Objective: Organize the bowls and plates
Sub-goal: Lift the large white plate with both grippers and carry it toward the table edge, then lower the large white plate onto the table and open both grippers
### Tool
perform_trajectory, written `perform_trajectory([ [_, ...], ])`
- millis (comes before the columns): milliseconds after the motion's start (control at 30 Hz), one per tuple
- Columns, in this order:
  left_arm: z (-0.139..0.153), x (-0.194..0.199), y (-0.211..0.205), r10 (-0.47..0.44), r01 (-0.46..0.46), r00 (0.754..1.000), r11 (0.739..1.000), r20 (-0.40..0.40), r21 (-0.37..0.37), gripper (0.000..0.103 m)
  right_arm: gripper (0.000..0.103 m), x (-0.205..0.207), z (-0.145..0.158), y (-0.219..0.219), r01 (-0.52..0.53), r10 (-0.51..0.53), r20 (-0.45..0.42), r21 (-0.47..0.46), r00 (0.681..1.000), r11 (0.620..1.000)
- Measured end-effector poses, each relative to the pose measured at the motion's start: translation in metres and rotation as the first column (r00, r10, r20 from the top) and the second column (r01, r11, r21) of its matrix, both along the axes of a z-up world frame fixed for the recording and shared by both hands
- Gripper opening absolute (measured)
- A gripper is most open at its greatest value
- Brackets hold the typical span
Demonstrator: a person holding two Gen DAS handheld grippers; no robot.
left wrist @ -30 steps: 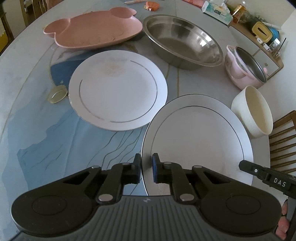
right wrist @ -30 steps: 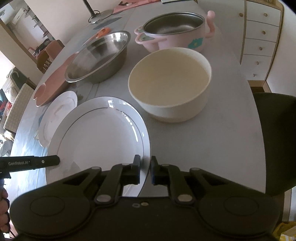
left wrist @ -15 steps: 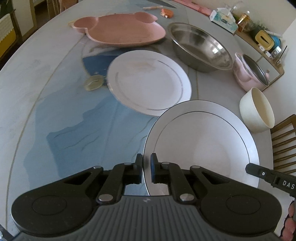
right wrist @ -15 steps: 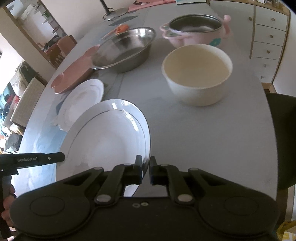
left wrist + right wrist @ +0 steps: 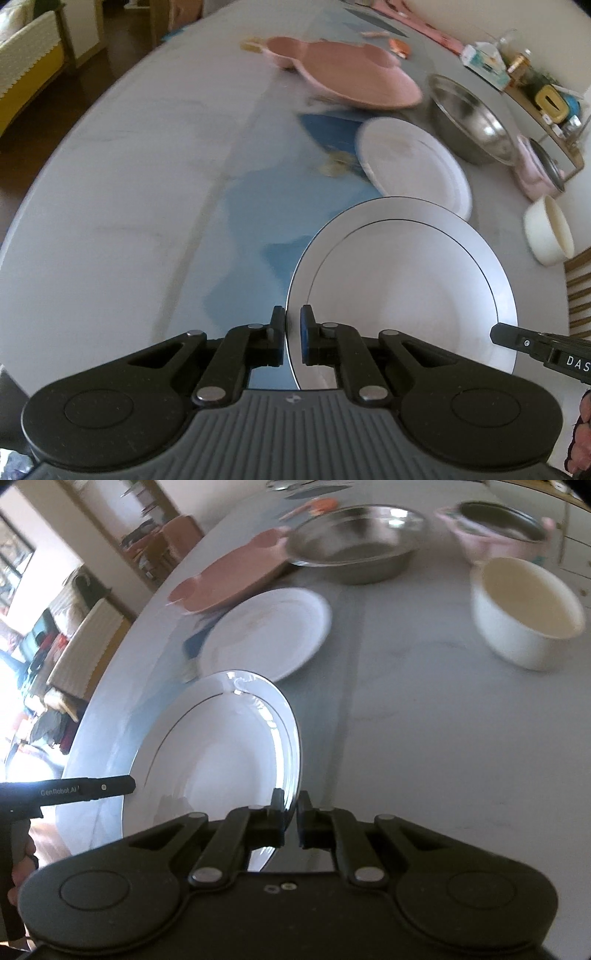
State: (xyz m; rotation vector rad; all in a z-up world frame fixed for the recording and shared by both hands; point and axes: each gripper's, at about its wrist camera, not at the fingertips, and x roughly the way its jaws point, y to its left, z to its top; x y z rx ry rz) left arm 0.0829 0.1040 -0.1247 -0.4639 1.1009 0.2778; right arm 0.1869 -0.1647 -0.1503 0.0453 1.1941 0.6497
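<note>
Both grippers hold one large white plate with a thin dark ring (image 5: pixel 406 280), lifted above the table. My left gripper (image 5: pixel 293 326) is shut on its left rim. My right gripper (image 5: pixel 290 808) is shut on its right rim; the plate (image 5: pixel 221 760) fills that view's lower left. A smaller white plate (image 5: pixel 410 166) (image 5: pixel 266 631) lies on the table beyond it. Further back are a pink animal-shaped plate (image 5: pixel 351 74) (image 5: pixel 232 579), a steel bowl (image 5: pixel 472 118) (image 5: pixel 358 542), a cream bowl (image 5: pixel 546 236) (image 5: pixel 524 609) and a pink pot (image 5: pixel 535 166) (image 5: pixel 498 531).
The table is a grey and blue marble oval (image 5: pixel 129 184). A small pale dish (image 5: pixel 334 164) lies left of the smaller plate. A shelf with boxes and jars (image 5: pixel 517 66) runs along the far right. A wooden chair back (image 5: pixel 580 288) stands at the right edge.
Both grippers have lifted the large plate and carried it back and left, so the other dishes look further away and shifted right. The grip on both rims is unchanged.
</note>
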Motion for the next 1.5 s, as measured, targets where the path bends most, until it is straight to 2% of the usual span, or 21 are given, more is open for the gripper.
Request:
perform_trajectory([
  [367, 0.007, -0.034, 0.091, 0.053, -0.052, 0.999, 0.996, -0.01, 0.072, 0.007, 0.01, -0.025, -0.01, 0.105, -0.134, 0.134, -0.021, -0.013, 0.991, 0.991],
  [633, 0.008, -0.043, 0.13, 0.059, -0.059, 0.998, 0.993, 0.001, 0.103, 0.007, 0.012, -0.037, -0.012, 0.147, -0.18, 0.179, -0.031, -0.032, 0.983, 0.983],
  [967, 0.005, -0.045, 0.138, 0.036, -0.036, 0.999, 0.996, -0.004, 0.083, 0.007, 0.014, -0.039, -0.014, 0.15, -0.132, 0.131, -0.034, -0.038, 0.991, 0.991],
  [1033, 0.005, -0.046, 0.137, 0.029, -0.028, 1.0, 0.997, -0.009, 0.078, 0.007, 0.021, -0.042, -0.012, 0.152, -0.126, 0.125, -0.018, -0.056, 0.992, 0.99],
  [1167, 0.008, -0.051, 0.137, 0.044, -0.043, 0.999, 0.995, -0.007, 0.091, 0.007, 0.028, -0.043, -0.008, 0.145, -0.107, 0.107, -0.006, -0.062, 0.994, 0.992],
  [1367, 0.024, -0.059, 0.13, 0.044, -0.048, 0.999, 0.99, 0.03, 0.136, 0.007, 0.031, -0.05, 0.012, 0.13, -0.079, 0.085, 0.088, -0.063, 0.992, 0.995],
  [1500, 0.043, -0.059, 0.113, -0.008, -0.008, 0.996, 0.985, 0.093, 0.174, 0.008, 0.036, -0.051, 0.033, 0.117, -0.057, 0.064, 0.177, -0.047, 0.982, 0.997],
])
